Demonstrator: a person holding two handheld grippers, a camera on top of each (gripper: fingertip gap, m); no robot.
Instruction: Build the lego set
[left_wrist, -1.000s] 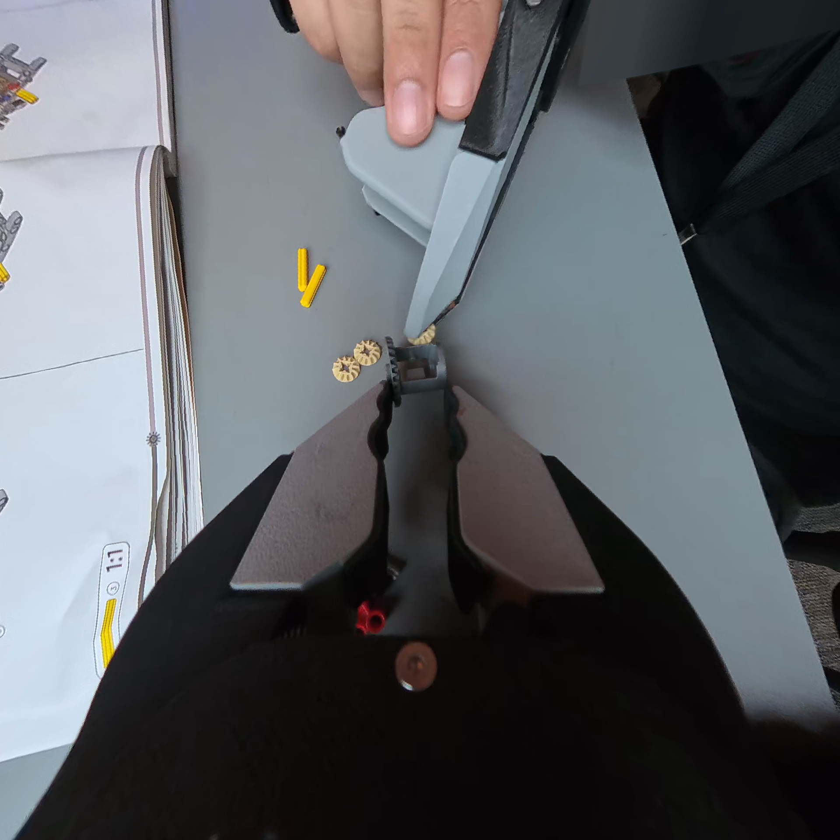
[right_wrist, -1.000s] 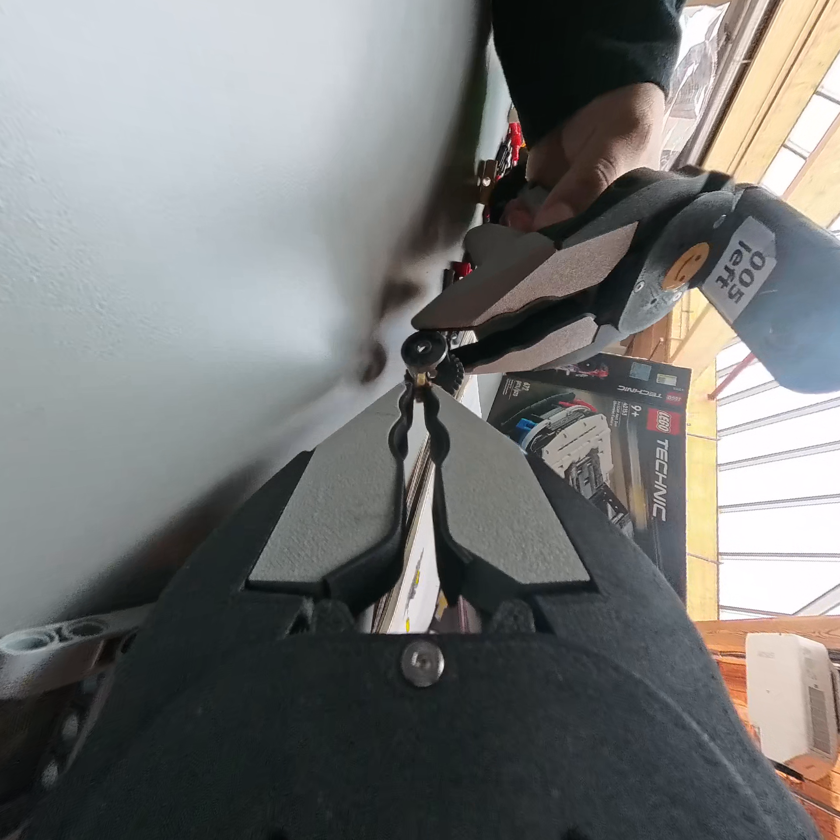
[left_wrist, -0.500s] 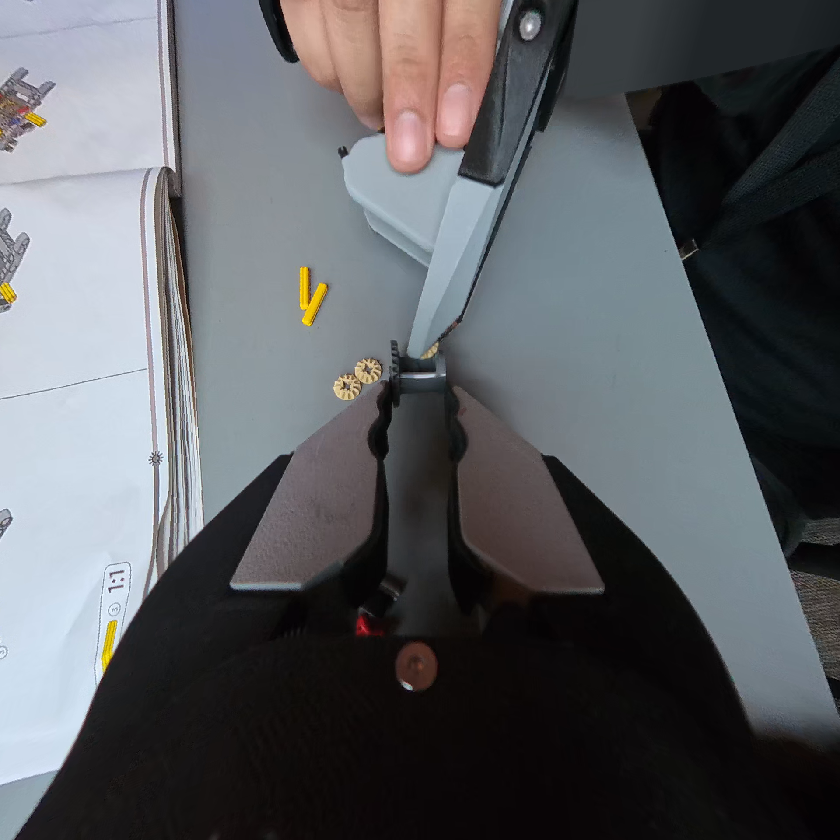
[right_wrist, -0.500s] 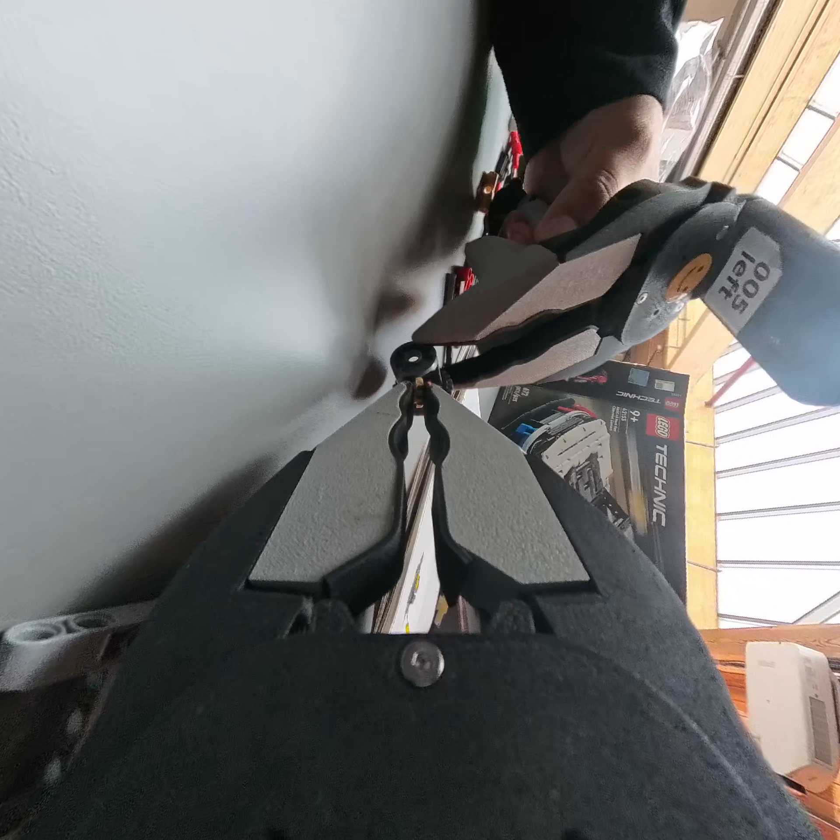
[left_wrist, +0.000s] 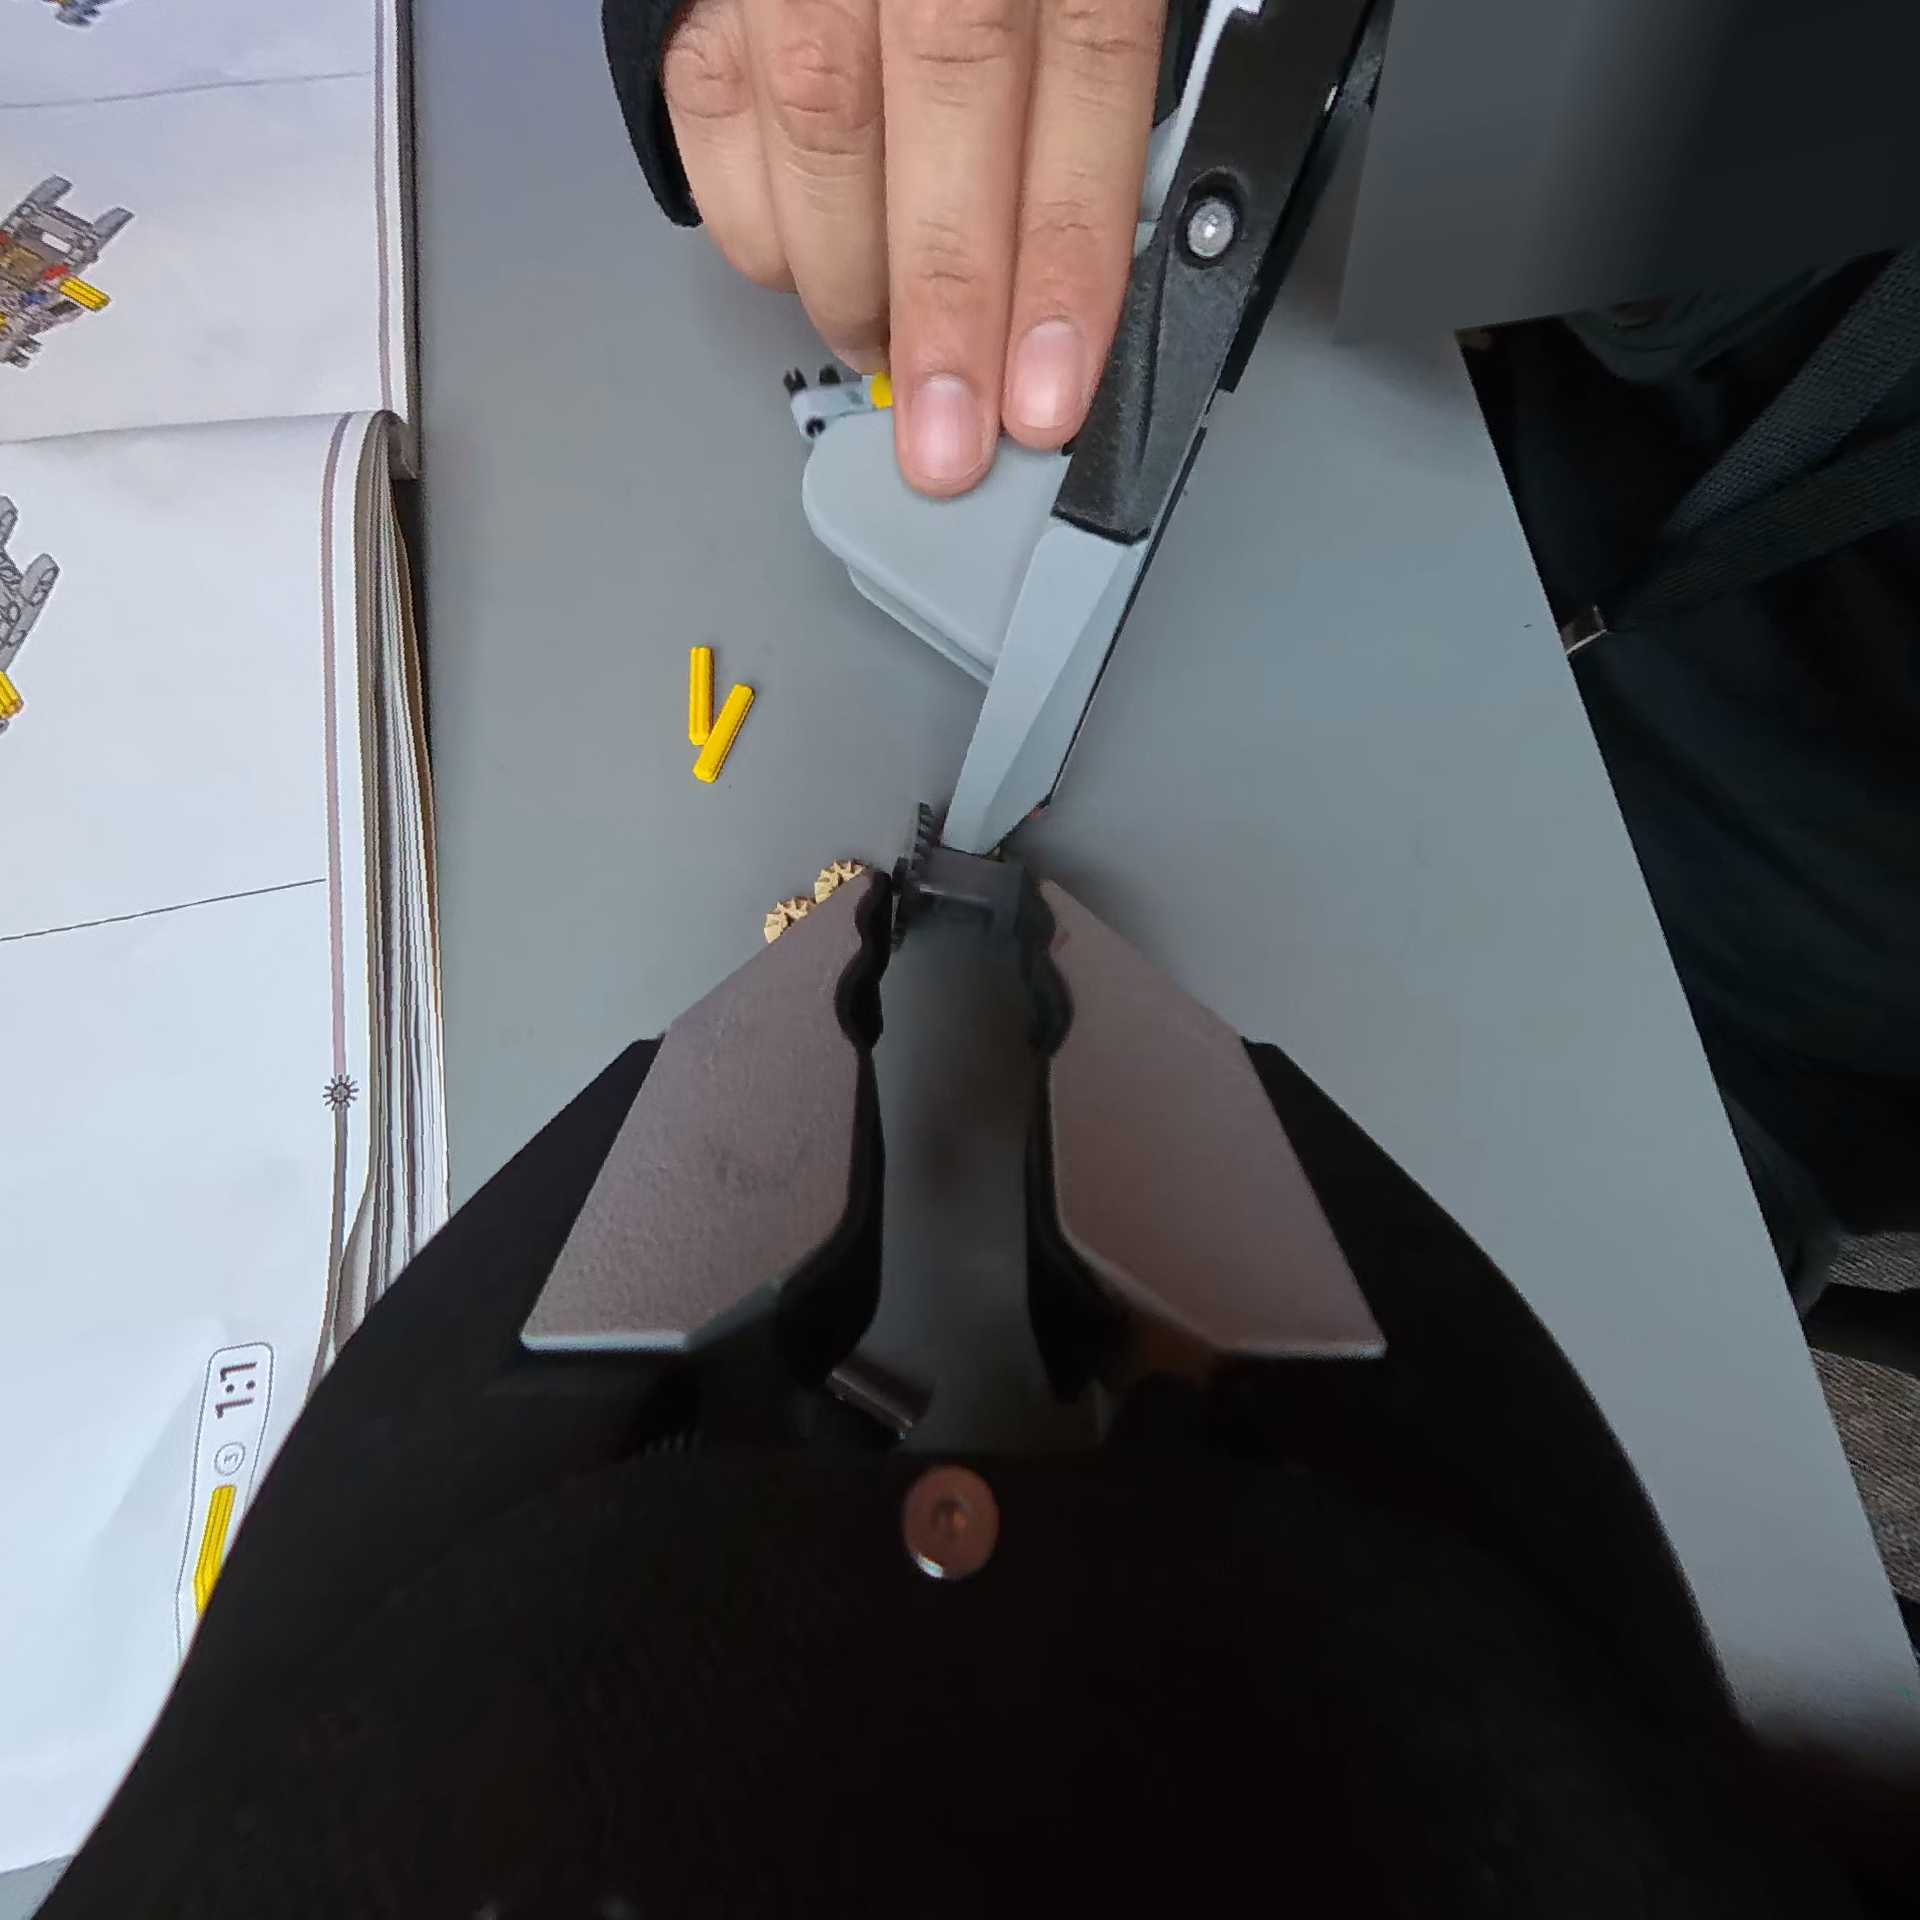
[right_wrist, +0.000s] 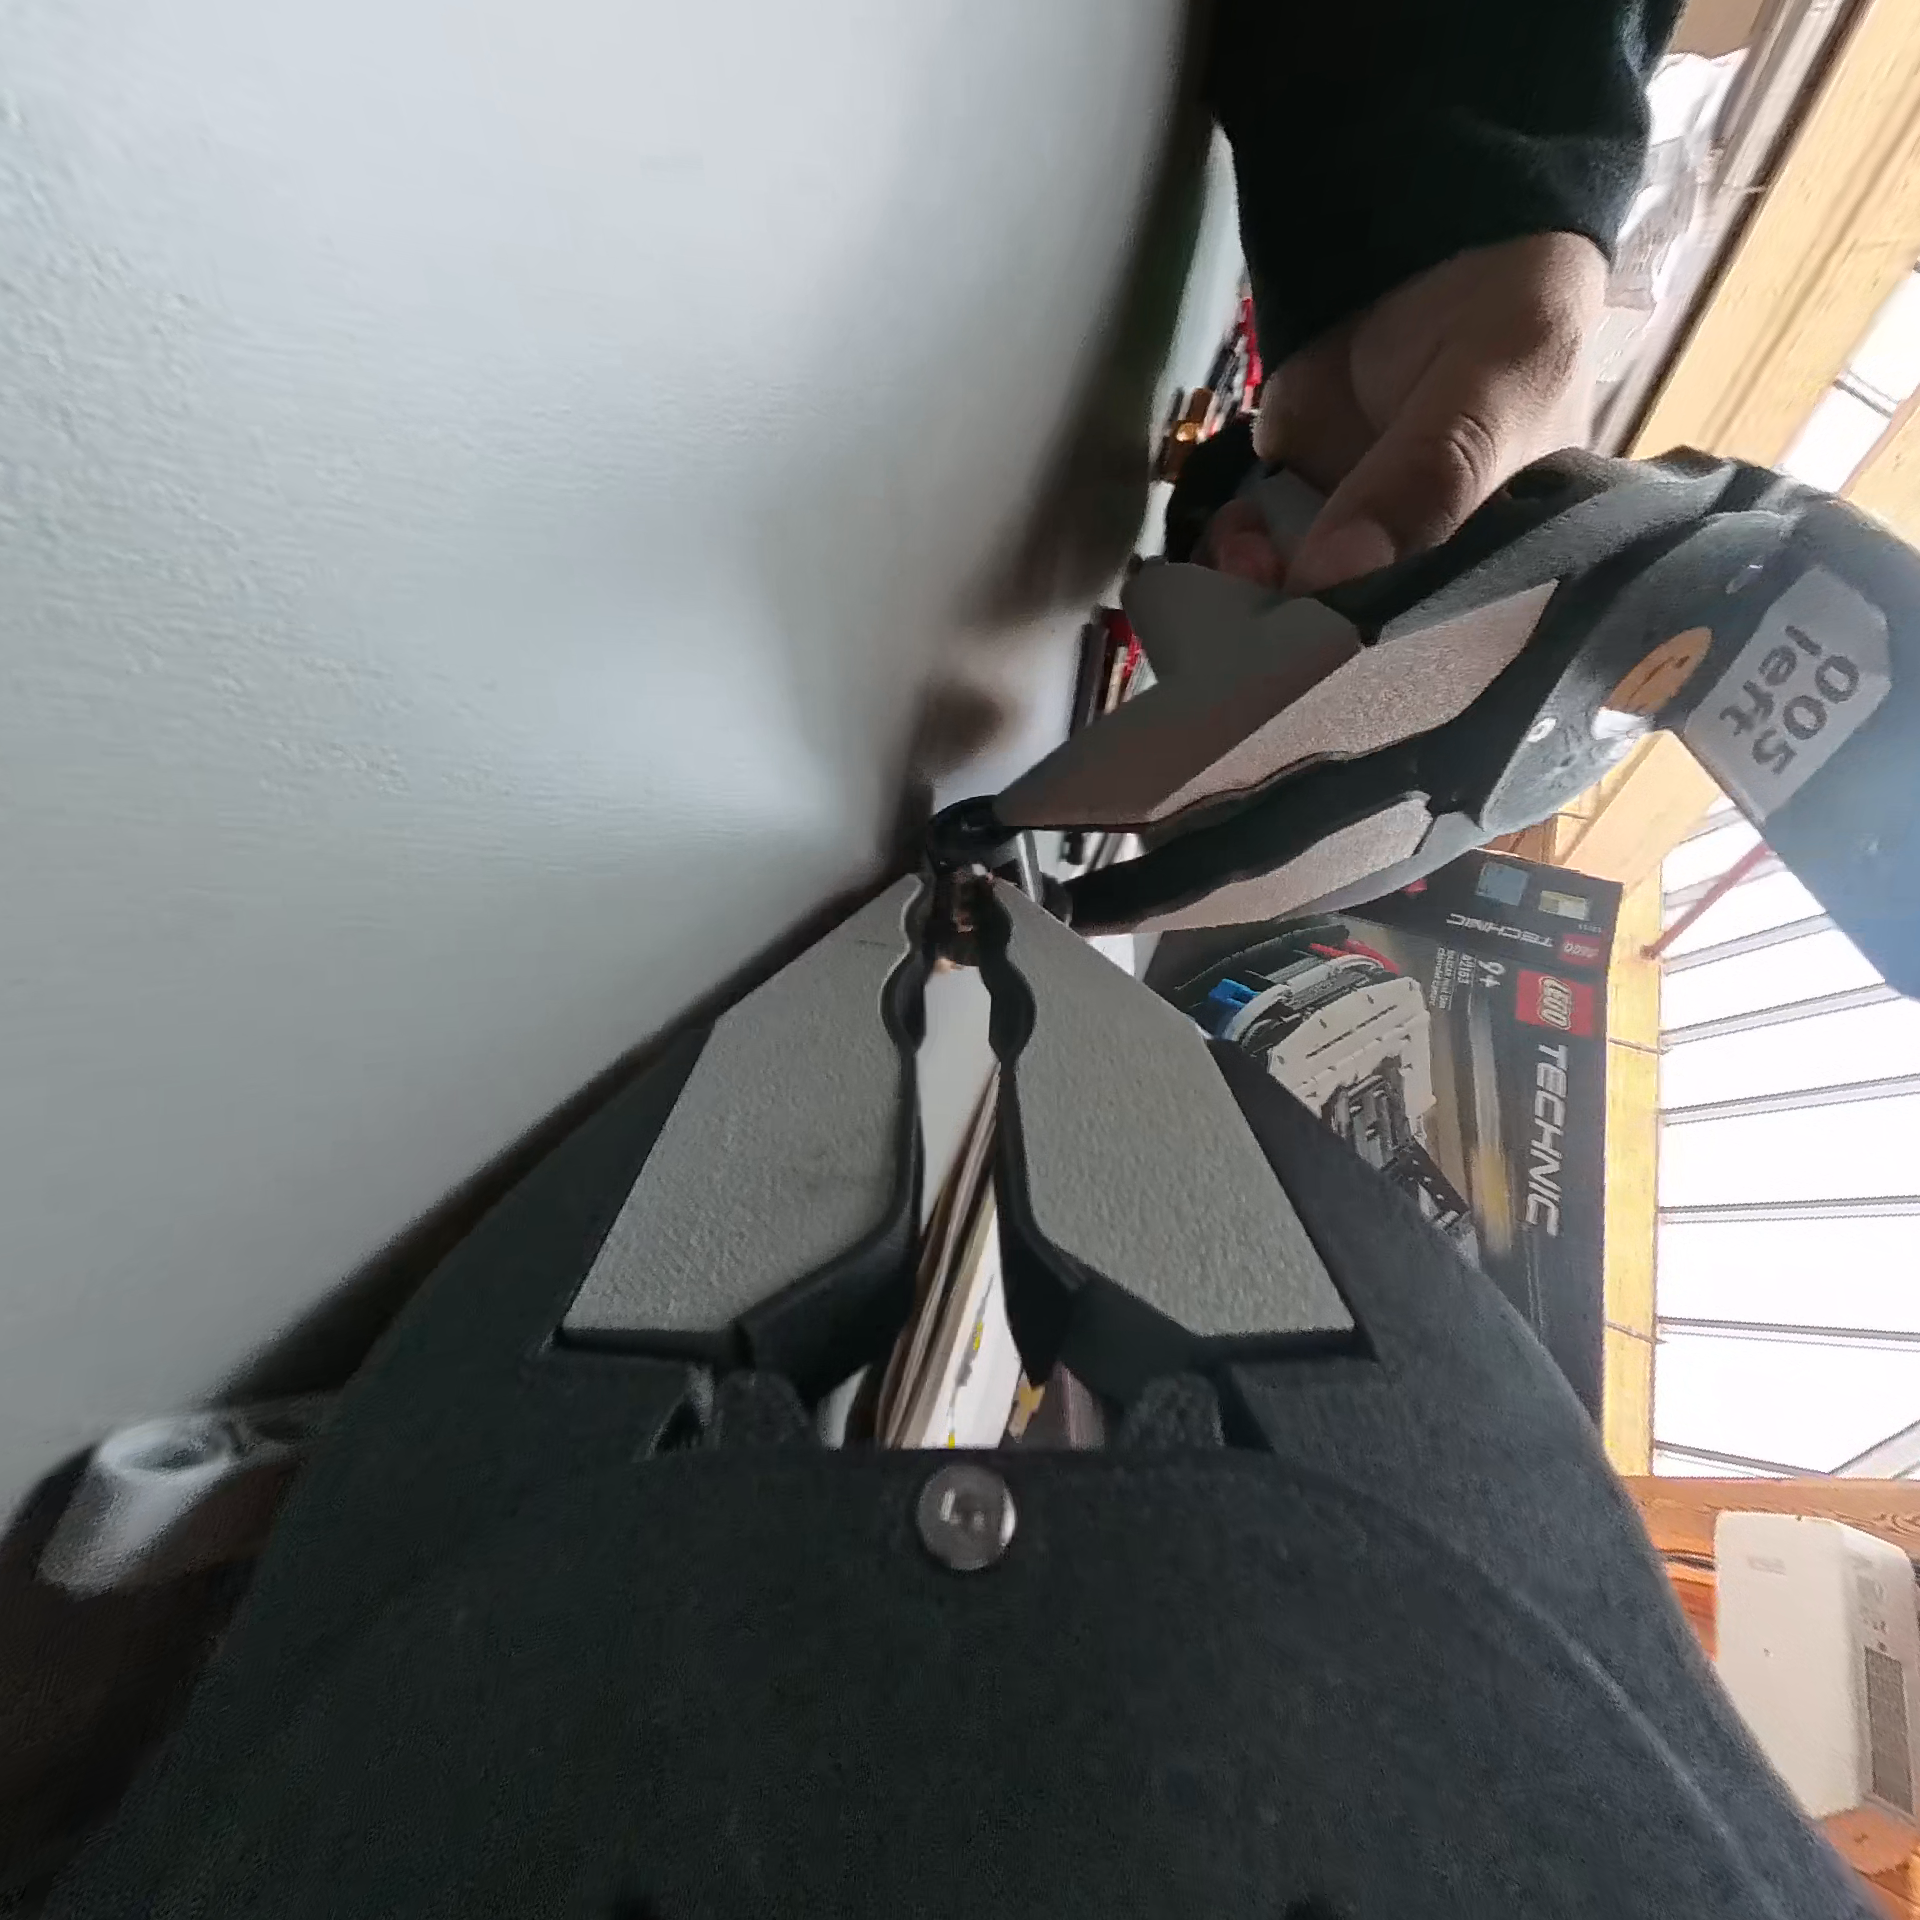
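Left gripper clamped on a dark grey toothed Lego housing, right gripper pinching a small tan gear against it, above the grey table, two yellow axle pins nearby

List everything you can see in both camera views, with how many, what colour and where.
Table: one, grey, under everything.
Instruction booklet: one, white, open at the table's left.
Yellow rods: two, touching in a V, right of the booklet.
Tan gears: two on the table, partly hidden by the left jaws.
Dark gear housing: one, dark grey, gripped at the left jaw tips.
Small tan part: one, pinched in the right jaws; kind unclear.
Set box: one, black, standing behind.
White device: one, lower right.
Left gripper: shut on the housing.
Right gripper: shut on the small part.
Hand: on the right gripper.
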